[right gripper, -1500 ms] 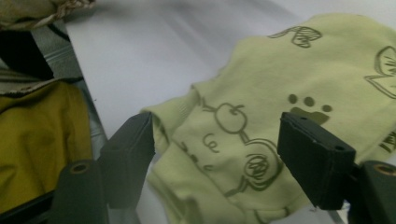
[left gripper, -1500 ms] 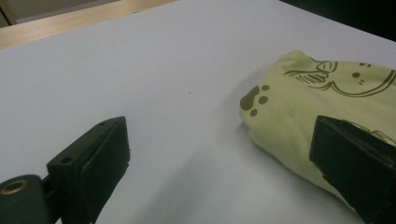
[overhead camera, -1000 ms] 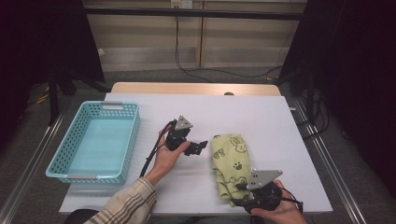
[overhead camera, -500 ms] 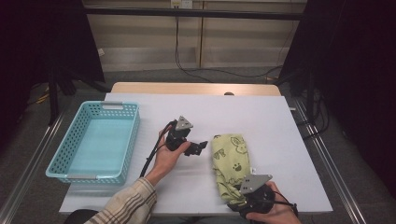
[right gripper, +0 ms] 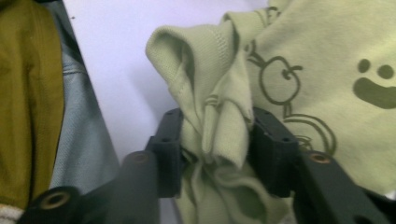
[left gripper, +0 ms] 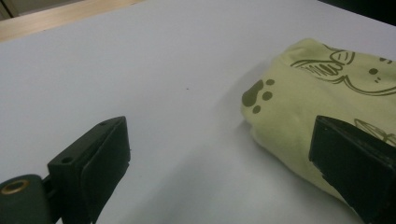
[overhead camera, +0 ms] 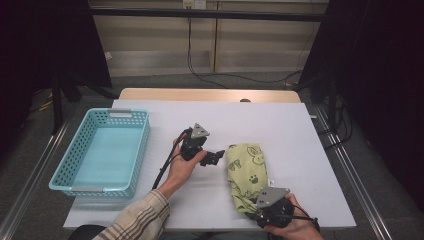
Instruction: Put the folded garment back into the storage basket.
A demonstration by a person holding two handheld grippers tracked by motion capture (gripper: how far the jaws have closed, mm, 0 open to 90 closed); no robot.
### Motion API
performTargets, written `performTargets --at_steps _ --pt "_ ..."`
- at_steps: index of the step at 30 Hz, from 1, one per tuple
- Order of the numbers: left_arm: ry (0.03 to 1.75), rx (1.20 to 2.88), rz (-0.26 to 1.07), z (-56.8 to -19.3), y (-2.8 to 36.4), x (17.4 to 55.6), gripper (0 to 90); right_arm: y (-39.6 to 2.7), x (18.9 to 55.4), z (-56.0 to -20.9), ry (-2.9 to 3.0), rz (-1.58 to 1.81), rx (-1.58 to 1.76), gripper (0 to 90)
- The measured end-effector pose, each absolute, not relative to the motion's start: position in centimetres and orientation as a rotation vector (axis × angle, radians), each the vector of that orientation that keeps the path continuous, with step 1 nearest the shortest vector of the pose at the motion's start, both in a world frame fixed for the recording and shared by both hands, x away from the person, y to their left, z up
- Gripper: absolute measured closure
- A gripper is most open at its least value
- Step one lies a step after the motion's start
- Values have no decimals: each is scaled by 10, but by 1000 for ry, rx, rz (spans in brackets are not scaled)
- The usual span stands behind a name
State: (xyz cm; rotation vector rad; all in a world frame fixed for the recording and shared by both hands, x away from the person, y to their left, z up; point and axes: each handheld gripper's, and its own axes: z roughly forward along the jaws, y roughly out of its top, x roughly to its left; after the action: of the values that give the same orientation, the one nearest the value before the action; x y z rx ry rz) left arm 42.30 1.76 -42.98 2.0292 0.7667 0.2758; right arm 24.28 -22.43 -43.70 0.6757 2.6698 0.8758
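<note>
On the white table (overhead camera: 300, 130), taken as the landmark, a turquoise basket (overhead camera: 135, 150) sits at its left side, well apart from the rest. A folded yellow-green garment (overhead camera: 246, 172) with printed animal figures lies right of the table's centre, reaching toward its near edge. At that near end the right gripper (right gripper: 215, 140) has just been closing its 2 jaws, and a bunched fold of the cloth is pinched between them, gathered into ridges. Nearer the table's middle the left gripper (overhead camera: 212, 157) hovers just beside the garment's far left edge, its jaws standing wide with nothing between them but bare tabletop. By the look of it the cloth is light, soft and limp, so it will likely sag and unfold when lifted. A thick folded edge or hem seems the surest place to pinch.
</note>
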Motion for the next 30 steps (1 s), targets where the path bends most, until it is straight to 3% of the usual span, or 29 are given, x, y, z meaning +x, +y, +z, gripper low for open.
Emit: performTargets --at_steps 6,19,23,30 --pt "781 2034 215 -430 4 431 55 -227 246 -436 2671 900 709 659" --pt "801 2046 167 -432 -26 444 57 -229 246 -437 2673 927 734 659" --pt "824 2045 142 -434 -27 445 138 -229 246 -437 2674 932 736 658" --pt "841 2081 109 -443 -32 443 183 -229 247 -437 2672 918 721 658"
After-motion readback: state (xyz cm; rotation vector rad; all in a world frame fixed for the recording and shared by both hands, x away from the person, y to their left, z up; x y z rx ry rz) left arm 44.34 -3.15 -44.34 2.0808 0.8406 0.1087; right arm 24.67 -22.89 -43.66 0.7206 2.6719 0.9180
